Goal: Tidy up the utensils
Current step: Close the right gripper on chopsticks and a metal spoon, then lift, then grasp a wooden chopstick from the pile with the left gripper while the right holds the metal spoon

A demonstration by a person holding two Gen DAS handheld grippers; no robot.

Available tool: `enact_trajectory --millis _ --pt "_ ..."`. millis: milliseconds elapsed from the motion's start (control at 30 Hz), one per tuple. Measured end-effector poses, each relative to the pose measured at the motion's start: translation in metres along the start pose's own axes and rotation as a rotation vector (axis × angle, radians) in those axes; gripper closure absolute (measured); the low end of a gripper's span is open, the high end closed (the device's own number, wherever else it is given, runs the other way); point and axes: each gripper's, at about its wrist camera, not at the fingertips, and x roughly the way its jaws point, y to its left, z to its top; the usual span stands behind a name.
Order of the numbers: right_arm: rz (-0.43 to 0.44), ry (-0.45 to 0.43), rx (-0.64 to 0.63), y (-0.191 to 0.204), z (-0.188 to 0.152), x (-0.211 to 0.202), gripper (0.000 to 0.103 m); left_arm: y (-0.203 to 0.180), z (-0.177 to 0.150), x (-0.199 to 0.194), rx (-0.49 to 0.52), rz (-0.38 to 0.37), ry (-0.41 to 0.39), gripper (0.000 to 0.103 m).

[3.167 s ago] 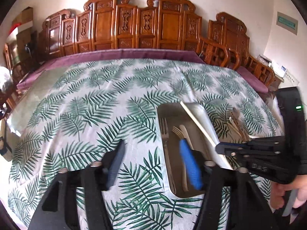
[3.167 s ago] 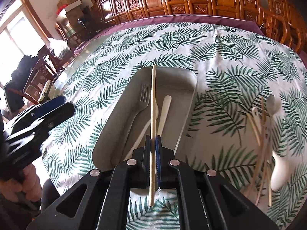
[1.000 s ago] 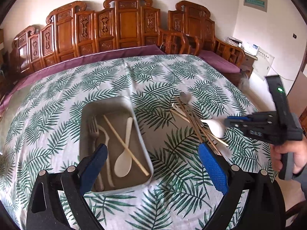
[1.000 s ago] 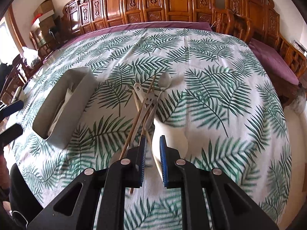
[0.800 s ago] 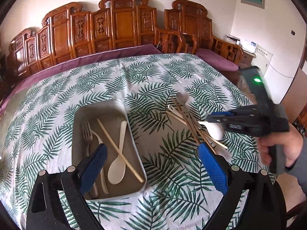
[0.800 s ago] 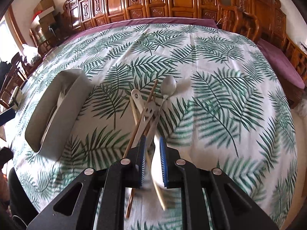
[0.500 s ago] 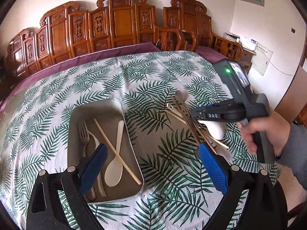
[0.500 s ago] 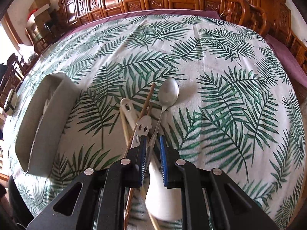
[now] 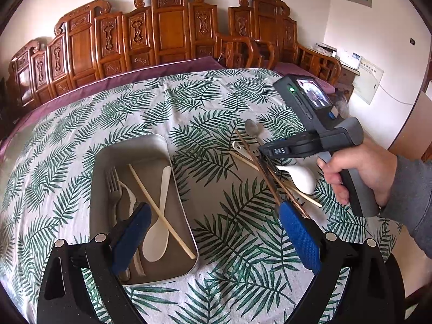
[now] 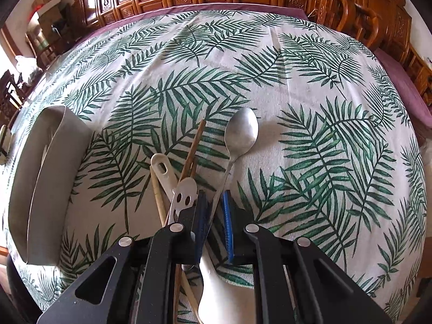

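Note:
A grey metal tray (image 9: 151, 145) holds a fork (image 9: 113, 186), a pale spoon (image 9: 159, 232) and one chopstick (image 9: 159, 210). Right of it lies a loose pile: a metal spoon (image 10: 241, 132), brown chopsticks (image 10: 193, 148), a white handle with a hole (image 10: 164, 172) and a white ceramic spoon (image 9: 299, 174). My right gripper (image 10: 214, 208) is low over this pile, its jaws closing. The metal spoon's thin handle runs between the pads, with a gap still showing. My left gripper (image 9: 214, 239) hangs wide open above the tray's near right corner, holding nothing.
The round table wears a palm-leaf cloth (image 9: 189, 102) over a purple undercloth. Carved wooden chairs (image 9: 167, 27) line the far side. A person's hand and grey sleeve (image 9: 378, 178) hold the right gripper at the table's right edge.
My right gripper has come forward and down onto the pile, so the metal spoon's handle now lies between its pads. The left gripper has barely moved.

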Motion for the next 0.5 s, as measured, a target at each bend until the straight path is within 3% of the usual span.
enact_trajectory --millis 267,500 --pt "-0.024 -0.004 0.017 -0.004 -0.001 -0.002 0.097 -0.007 0.000 0.004 0.012 0.002 0.010 0.011" --pt "0.008 -0.036 0.047 -0.018 -0.019 -0.024 0.098 -0.013 0.002 0.013 0.009 -0.010 0.023 0.011"
